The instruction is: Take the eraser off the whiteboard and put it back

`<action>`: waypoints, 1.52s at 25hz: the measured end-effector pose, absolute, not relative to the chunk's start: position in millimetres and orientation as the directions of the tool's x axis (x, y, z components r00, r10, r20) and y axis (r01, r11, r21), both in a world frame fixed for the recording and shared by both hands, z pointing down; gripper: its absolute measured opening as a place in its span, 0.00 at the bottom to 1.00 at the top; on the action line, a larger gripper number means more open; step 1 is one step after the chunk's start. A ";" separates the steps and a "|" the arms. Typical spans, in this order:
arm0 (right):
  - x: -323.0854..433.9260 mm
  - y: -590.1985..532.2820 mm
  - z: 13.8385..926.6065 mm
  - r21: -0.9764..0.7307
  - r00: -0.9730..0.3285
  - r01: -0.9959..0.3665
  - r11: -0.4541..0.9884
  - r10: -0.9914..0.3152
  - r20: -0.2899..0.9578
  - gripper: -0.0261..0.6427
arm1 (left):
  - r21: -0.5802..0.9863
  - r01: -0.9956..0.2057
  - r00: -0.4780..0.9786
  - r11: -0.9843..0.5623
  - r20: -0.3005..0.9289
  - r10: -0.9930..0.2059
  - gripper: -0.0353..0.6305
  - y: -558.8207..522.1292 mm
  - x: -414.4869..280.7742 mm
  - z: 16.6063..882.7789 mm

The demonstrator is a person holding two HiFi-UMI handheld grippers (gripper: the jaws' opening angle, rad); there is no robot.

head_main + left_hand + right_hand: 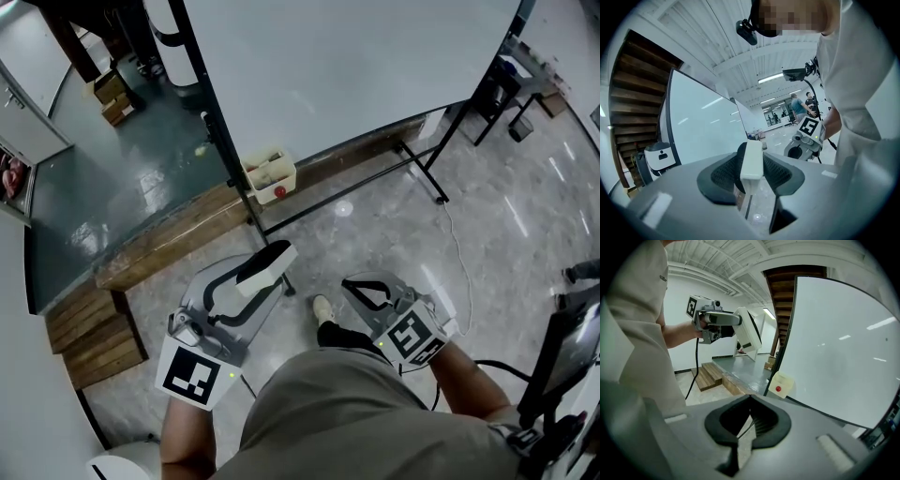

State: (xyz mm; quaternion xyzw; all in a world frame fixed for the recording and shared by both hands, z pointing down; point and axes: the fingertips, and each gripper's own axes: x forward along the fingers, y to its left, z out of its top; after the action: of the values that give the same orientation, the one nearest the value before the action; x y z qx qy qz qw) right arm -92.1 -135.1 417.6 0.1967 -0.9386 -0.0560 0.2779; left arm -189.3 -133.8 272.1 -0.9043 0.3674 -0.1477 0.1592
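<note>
Holding status: the left tongs (pixel 751 164) are clamped on the white rectangular block eraser (pixel 266 266), pads pressing both long faces, with the block sticking out past the tips. It is clear of everything, well apart from the board and above the pale grey polished floor (pixel 375 225).

The right tongs (pixel 750 401) are fully closed with nothing between them, sitting near the person's right side.

The large white whiteboard on a black metal stand (pixel 347 66) is on the far side, facing the person. Its surface looks blank in all views; I can't tell where on it the eraser sat.

A small cream plastic box (pixel 270 173) hangs on the stand's lower left post with a red round thing (pixel 279 192) on it. Contents are too small to read.

Progress, my read:
- Take-off half is done: the eraser is off the board and gripped.
- Put-back half is not done: the eraser is not touching the board.

What's left: bring the left tongs to the board face, seat the eraser flat on it, open the tongs and back off.

Risk: the grip sits towards one end of the block, so it could pivot when pressed against the board.
</note>
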 end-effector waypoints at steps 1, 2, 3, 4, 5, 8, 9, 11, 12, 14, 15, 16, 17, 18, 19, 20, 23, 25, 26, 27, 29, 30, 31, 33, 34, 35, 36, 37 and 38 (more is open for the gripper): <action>-91.6 -141.8 417.5 0.214 -0.767 -0.343 0.915 -0.404 0.499 0.04 | -0.398 -0.616 0.687 -0.680 0.151 -0.711 0.30 -142.2 -189.5 272.5; -90.9 -148.9 417.2 0.212 -0.765 -0.348 0.913 -0.407 0.498 0.04 | -0.400 -0.614 0.688 -0.681 0.153 -0.710 0.30 -150.7 -189.7 273.0; -90.1 -156.0 416.9 0.211 -0.764 -0.354 0.911 -0.411 0.497 0.04 | -0.402 -0.613 0.687 -0.681 0.155 -0.710 0.30 -159.2 -190.0 273.6; -89.2 -163.0 416.6 0.209 -0.762 -0.360 0.909 -0.416 0.496 0.04 | -0.402 -0.612 0.687 -0.681 0.157 -0.710 0.30 -167.7 -190.3 274.6; -88.0 -169.7 416.6 0.207 -0.761 -0.366 0.907 -0.420 0.495 0.04 | -0.402 -0.612 0.686 -0.681 0.160 -0.710 0.30 -175.9 -190.7 276.1; -83.4 -187.4 419.0 0.200 -0.757 -0.384 0.902 -0.431 0.492 0.04 | -0.391 -0.617 0.680 -0.683 0.170 -0.713 0.30 -199.7 -191.3 284.2; -82.0 -192.9 420.4 0.197 -0.755 -0.388 0.900 -0.433 0.492 0.04 | -0.380 -0.623 0.675 -0.684 0.181 -0.715 0.30 -207.8 -192.4 288.8; -80.1 -205.2 422.7 0.187 -0.753 -0.397 0.899 -0.435 0.494 0.04 | -0.350 -0.638 0.660 -0.686 0.211 -0.721 0.30 -224.8 -196.0 298.1; -79.7 -211.8 423.7 0.181 -0.752 -0.400 0.898 -0.435 0.495 0.04 | -0.340 -0.644 0.651 -0.685 0.226 -0.724 0.30 -233.8 -198.0 302.2; -79.4 -223.8 426.1 0.170 -0.753 -0.404 0.899 -0.432 0.496 0.04 | -0.330 -0.654 0.636 -0.681 0.248 -0.731 0.30 -251.0 -201.2 309.7; -79.4 -228.9 427.6 0.164 -0.754 -0.406 0.899 -0.431 0.496 0.04 | -0.327 -0.656 0.632 -0.680 0.255 -0.732 0.30 -258.6 -202.0 312.9; -79.1 -233.7 429.1 0.159 -0.755 -0.408 0.899 -0.430 0.495 0.04 | -0.321 -0.657 0.630 -0.682 0.261 -0.731 0.30 -265.4 -202.5 316.0; -78.7 -238.7 430.6 0.155 -0.756 -0.411 0.898 -0.431 0.493 0.04 | -0.315 -0.658 0.629 -0.683 0.268 -0.730 0.30 -271.8 -202.9 319.0; -78.0 -244.1 431.9 0.151 -0.757 -0.414 0.897 -0.432 0.491 0.04 | -0.312 -0.659 0.627 -0.685 0.275 -0.729 0.30 -278.3 -203.1 322.0; -77.0 -250.0 433.4 0.149 -0.757 -0.418 0.896 -0.434 0.489 0.04 | -0.310 -0.659 0.625 -0.685 0.281 -0.728 0.30 -285.0 -203.3 325.0; -75.8 -256.0 435.2 0.148 -0.756 -0.419 0.896 -0.435 0.488 0.04 | -0.308 -0.659 0.623 -0.686 0.287 -0.728 0.30 -291.7 -203.5 328.0; -72.4 -273.9 439.0 0.144 -0.756 -0.426 0.893 -0.439 0.486 0.04 | -0.303 -0.660 0.615 -0.688 0.308 -0.726 0.30 -312.1 -204.1 337.1; -70.1 -285.4 439.3 0.140 -0.757 -0.432 0.891 -0.442 0.481 0.04 | -0.298 -0.662 0.608 -0.688 0.323 -0.725 0.30 -325.9 -204.7 342.5; -69.0 -290.8 439.5 0.138 -0.758 -0.434 0.890 -0.443 0.479 0.04 | -0.300 -0.661 0.605 -0.688 0.330 -0.724 0.30 -332.6 -205.3 345.6; -68.1 -295.9 440.0 0.135 -0.759 -0.436 0.890 -0.444 0.477 0.04 | -0.308 -0.655 0.603 -0.690 0.337 -0.723 0.30 -339.4 -206.1 349.7; -66.9 -305.4 442.7 0.131 -0.760 -0.436 0.890 -0.442 0.476 0.04 | -0.327 -0.642 0.600 -0.694 0.349 -0.720 0.30 -353.0 -208.1 360.2; -66.7 -309.9 444.3 0.129 -0.761 -0.435 0.891 -0.441 0.476 0.04 | -0.328 -0.639 0.598 -0.696 0.358 -0.718 0.30 -359.5 -208.9 365.8; -66.5 -314.3 445.8 0.127 -0.762 -0.435 0.891 -0.439 0.476 0.04 | -0.323 -0.640 0.595 -0.697 0.366 -0.715 0.30 -365.6 -209.7 371.2; -65.7 -323.5 448.5 0.123 -0.762 -0.436 0.892 -0.438 0.477 0.04 | -0.313 -0.640 0.591 -0.702 0.383 -0.710 0.30 -376.8 -210.8 381.3; -65.0 -328.2 450.0 0.121 -0.761 -0.437 0.891 -0.438 0.479 0.04 | -0.310 -0.638 0.590 -0.705 0.392 -0.706 0.30 -382.1 -210.9 386.4; -64.1 -332.7 451.6 0.119 -0.760 -0.438 0.891 -0.438 0.481 0.04 | -0.308 -0.635 0.588 -0.708 0.402 -0.702 0.30 -387.2 -210.7 391.8; -63.3 -336.7 453.2 0.117 -0.758 -0.438 0.891 -0.437 0.484 0.04 | -0.306 -0.632 0.586 -0.712 0.412 -0.698 0.30 -391.8 -210.4 397.4; -62.4 -340.2 454.5 0.115 -0.758 -0.438 0.892 -0.435 0.486 0.04 | -0.304 -0.630 0.584 -0.715 0.422 -0.694 0.30 -395.8 -210.0 402.7; -61.6 -343.4 455.4 0.113 -0.758 -0.437 0.892 -0.433 0.488 0.04 | -0.300 -0.629 0.581 -0.717 0.431 -0.690 0.30 -399.5 -209.8 407.5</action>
State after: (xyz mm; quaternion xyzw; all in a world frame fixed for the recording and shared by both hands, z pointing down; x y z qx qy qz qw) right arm -61.6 -343.4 455.4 0.2321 -0.9375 0.0040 0.2594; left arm -209.8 -399.5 407.5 -0.8874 0.3716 -0.2668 0.0572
